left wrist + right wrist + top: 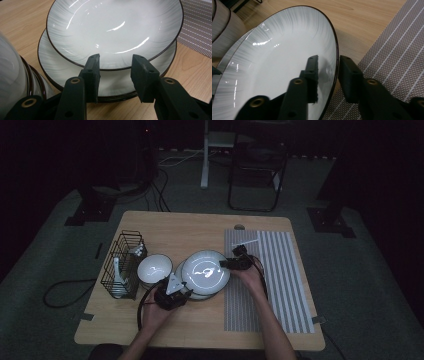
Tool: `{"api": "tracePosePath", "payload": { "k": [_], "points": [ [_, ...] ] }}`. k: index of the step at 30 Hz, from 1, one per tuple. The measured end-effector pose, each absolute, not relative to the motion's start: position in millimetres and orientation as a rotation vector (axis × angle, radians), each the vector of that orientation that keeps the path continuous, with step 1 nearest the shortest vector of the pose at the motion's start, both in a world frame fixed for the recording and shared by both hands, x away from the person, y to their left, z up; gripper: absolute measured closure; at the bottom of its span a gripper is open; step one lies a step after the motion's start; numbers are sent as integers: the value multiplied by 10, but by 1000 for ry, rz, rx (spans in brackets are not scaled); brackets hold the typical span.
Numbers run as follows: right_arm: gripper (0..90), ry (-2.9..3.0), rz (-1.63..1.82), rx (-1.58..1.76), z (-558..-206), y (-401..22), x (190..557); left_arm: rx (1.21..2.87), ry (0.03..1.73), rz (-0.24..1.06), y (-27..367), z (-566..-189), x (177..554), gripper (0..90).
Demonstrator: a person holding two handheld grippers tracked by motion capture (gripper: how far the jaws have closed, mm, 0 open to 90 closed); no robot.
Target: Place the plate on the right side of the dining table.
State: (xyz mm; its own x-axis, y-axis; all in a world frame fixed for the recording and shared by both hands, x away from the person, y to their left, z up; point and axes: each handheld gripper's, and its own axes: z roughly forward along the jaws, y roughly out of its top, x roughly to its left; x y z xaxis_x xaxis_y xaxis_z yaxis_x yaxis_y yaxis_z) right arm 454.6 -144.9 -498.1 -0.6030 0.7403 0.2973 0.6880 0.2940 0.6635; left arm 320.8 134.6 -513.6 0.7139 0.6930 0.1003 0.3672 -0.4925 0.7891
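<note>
Here, white plate (dark-rimmed), glossy, faintly streaked

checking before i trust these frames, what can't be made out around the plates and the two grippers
- Lower plate: the top plate covers most of it in the left gripper view.
- Plate count: the stack's edge is shadowed behind the left gripper.
- Right gripper: its jaws straddle the top plate's rim; whether the pads touch is unclear.
- Rack: its contents are too small and dark in the high view.
- Bowl: cut off by the left edge.
</note>
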Motion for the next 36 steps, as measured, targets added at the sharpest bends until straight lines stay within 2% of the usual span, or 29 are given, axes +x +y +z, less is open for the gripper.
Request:
{"api": "tracePosePath", "payload": {
  "k": [6,9,24,36],
  "points": [
    [659,2499,1269,1437,-5027,-1477,4587,2128,801,520,1343,-5140,3204,596],
    [710,2519,1315,1458,-5053,-1481,4600,2127,797,513,1338,-5146,3200,595],
    [807,2470,1446,1578,-5106,-1577,4631,2123,788,517,1342,-5166,3194,588],
    [831,2383,1496,1649,-5100,-1571,4594,2137,783,537,1335,-5178,3178,582]
  ]
}}
